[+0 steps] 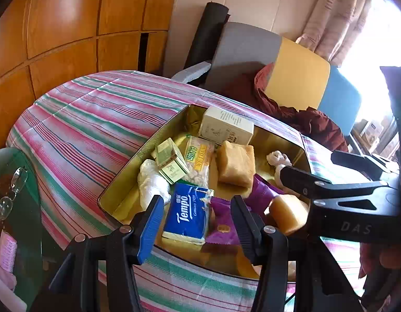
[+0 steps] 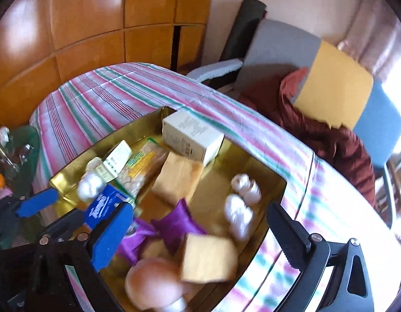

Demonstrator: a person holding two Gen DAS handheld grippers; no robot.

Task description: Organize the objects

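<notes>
Looking along my left gripper (image 1: 197,221), jaws wide, empty, over the Tempo pack (image 1: 188,212) in the gold tin (image 1: 127,166). Only my right view shows a round bun (image 2: 153,283) nearest; right gripper (image 2: 200,234) also wide, empty. Beyond: wrapped cake (image 1: 235,163), cream box (image 1: 226,127), striped cloth (image 1: 83,119), chair (image 1: 296,78).

A table (image 1: 91,119) covered with a pink, green and white striped tablecloth (image 1: 70,135) carries a gold tin tray (image 1: 127,171). The tray sits directly on the cloth, toward the table's near edge.
</notes>
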